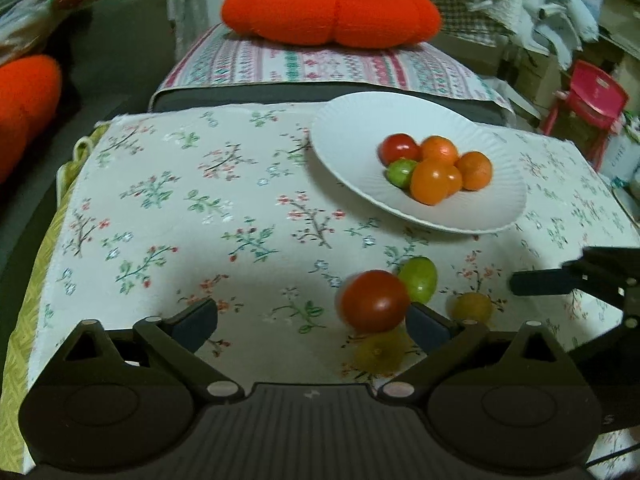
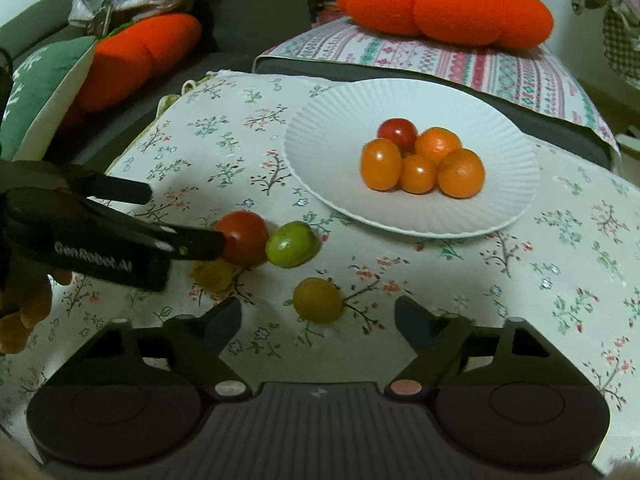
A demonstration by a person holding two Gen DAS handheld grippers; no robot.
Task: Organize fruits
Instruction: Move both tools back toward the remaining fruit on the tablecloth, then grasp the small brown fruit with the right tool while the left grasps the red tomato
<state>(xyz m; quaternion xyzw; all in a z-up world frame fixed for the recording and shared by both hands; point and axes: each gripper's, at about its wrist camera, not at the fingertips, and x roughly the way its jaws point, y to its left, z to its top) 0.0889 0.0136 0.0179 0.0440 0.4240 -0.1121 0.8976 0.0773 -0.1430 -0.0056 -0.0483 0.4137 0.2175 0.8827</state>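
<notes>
Left tongs [image 1: 312,322] gape wide, empty, one finger touching the red tomato [image 1: 374,300] near the table's front edge; a nudge could roll it off. Right tongs [image 2: 318,320] stand open near the yellow tomato [image 2: 317,300], short of the plate [image 2: 320,136].

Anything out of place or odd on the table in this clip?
Four small fruits lie loose on the tablecloth, off the plate: a red one, a green one, and two yellowish ones. Nothing looks spilled or damaged.

Left gripper [image 1: 312,322] fingers spread wide, low over table; right gripper [image 2: 318,318] fingers likewise apart, empty.
</notes>
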